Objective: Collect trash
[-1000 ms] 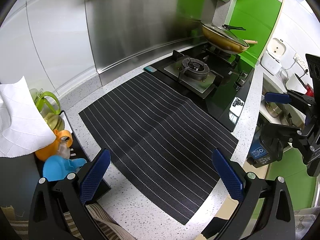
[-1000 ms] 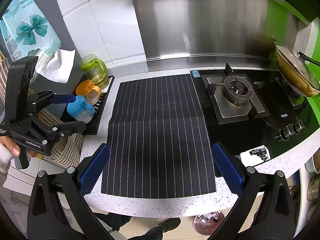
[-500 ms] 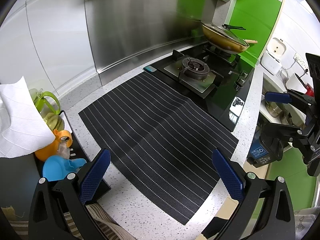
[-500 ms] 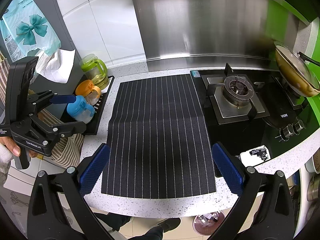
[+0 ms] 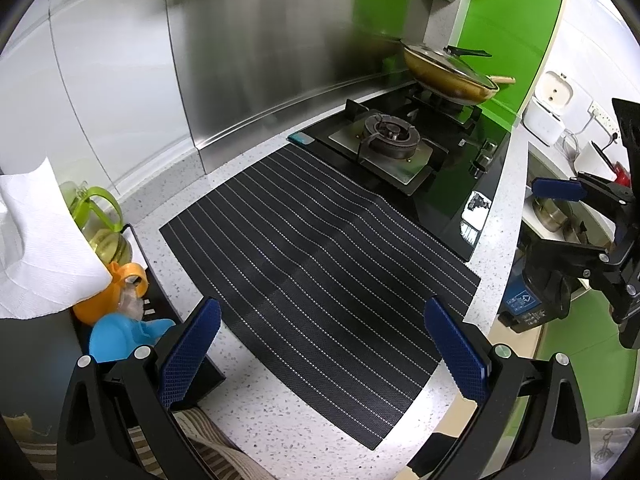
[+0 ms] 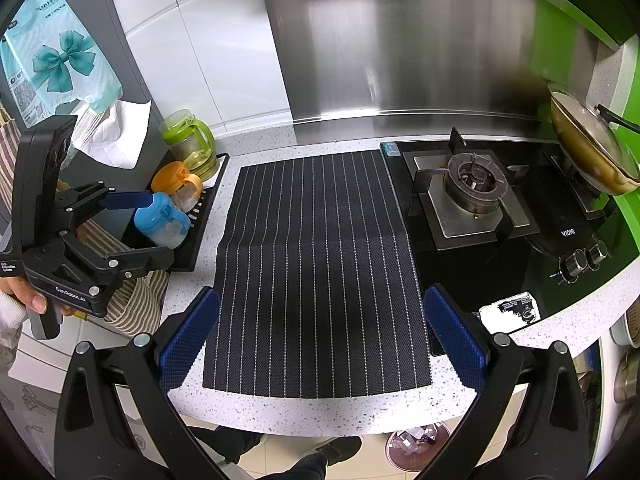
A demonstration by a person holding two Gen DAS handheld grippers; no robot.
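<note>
2 grippers, L & R, both w/ fingers wide, holding nothing. 1 striped mat, long axis front-to-back. 1 bin on floor below counter, prob. holding trash.

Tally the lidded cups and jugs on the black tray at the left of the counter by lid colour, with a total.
Green-lidded jug: 1
Orange-lidded cup: 1
Blue-lidded cup: 1
Total on the black tray: 3
</note>
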